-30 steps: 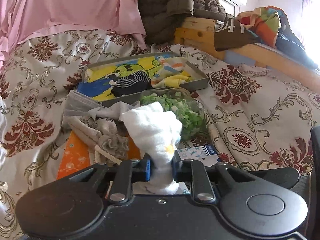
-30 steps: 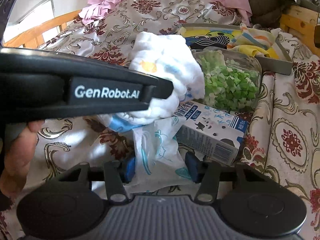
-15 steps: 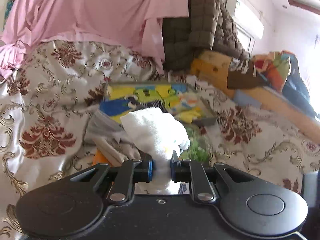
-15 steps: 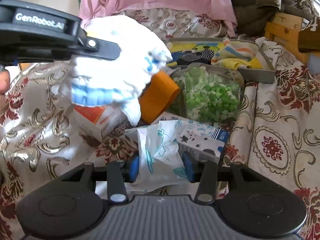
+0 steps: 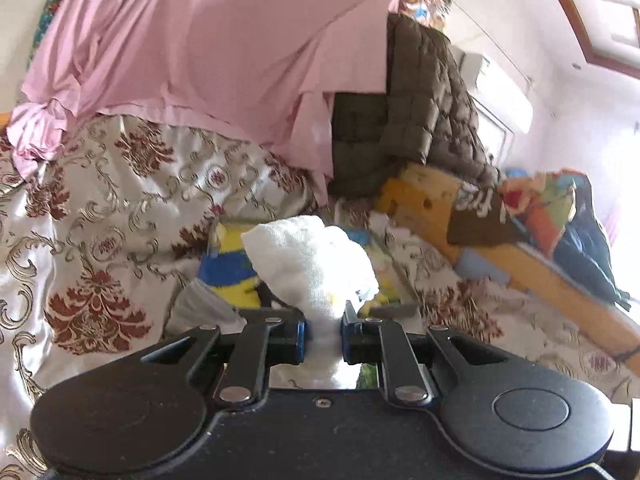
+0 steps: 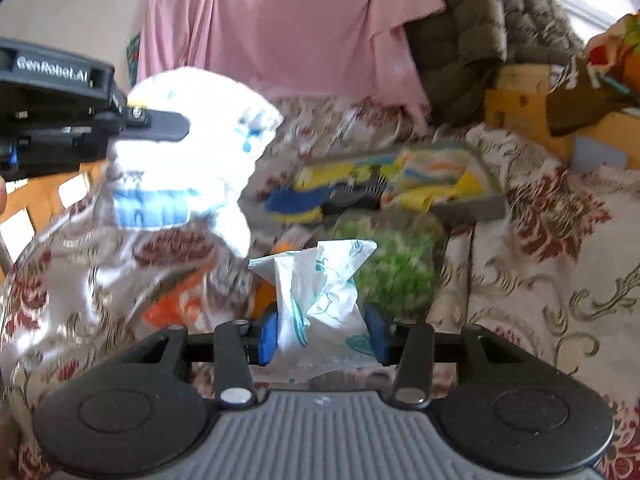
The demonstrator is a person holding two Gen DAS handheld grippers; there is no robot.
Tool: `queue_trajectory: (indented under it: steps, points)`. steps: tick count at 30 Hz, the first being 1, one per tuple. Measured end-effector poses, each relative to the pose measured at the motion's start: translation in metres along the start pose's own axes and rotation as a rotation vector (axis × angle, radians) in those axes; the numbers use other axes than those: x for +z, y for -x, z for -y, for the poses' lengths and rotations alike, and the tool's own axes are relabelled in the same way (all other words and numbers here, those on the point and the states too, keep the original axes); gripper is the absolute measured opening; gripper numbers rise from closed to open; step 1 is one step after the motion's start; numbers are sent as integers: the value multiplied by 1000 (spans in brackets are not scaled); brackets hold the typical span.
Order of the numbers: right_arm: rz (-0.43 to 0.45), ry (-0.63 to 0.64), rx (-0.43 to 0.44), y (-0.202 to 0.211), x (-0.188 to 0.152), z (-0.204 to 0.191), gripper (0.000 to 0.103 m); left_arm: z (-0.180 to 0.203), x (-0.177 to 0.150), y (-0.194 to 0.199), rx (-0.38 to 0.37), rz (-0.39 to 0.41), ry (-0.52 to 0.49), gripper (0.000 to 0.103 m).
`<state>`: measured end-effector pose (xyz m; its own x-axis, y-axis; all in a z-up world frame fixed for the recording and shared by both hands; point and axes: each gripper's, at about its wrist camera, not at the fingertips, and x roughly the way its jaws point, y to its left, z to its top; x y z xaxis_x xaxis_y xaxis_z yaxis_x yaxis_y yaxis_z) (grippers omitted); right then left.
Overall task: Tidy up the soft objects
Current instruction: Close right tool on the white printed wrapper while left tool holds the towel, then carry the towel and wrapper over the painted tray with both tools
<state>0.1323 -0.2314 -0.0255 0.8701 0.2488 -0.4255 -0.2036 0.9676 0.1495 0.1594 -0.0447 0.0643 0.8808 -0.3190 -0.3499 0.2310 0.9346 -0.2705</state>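
My left gripper [image 5: 323, 336] is shut on a white bunched cloth [image 5: 312, 264] and holds it up in the air; the same cloth [image 6: 188, 160] shows in the right wrist view at upper left, in the left gripper [image 6: 160, 124]. My right gripper [image 6: 322, 336] is shut on a crinkly white packet with teal print [image 6: 320, 304], lifted above the bed. A grey tray [image 6: 468, 206] with colourful folded cloths [image 6: 360, 188] lies on the bed beyond; it also shows in the left wrist view [image 5: 236, 276], partly hidden by the cloth.
A clear container of green pieces [image 6: 396, 260] sits just ahead of the right gripper. Orange items [image 6: 180, 304] lie at its left. A pink sheet [image 5: 192, 52] and a brown quilt [image 5: 424, 108] hang behind. A wooden bed rail [image 5: 520, 264] carries clothes at right.
Both grippers have risen and tilted up with their loads. The white cloth has lifted away from the pile; the milk carton and grey cloths have dropped out of sight.
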Motion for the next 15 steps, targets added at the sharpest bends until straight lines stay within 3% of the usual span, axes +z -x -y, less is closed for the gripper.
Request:
queue_trajectory:
  steps: [3, 8, 15]
  points:
    - [35, -11, -4, -5, 8, 5, 49, 2, 2, -6, 14, 24, 0, 17]
    - [167, 10, -18, -22, 32, 10, 50, -1, 9, -29, 31, 54, 21, 17]
    - [272, 31, -40, -86, 89, 32, 50, -14, 34, -77, 32, 92, 50, 18]
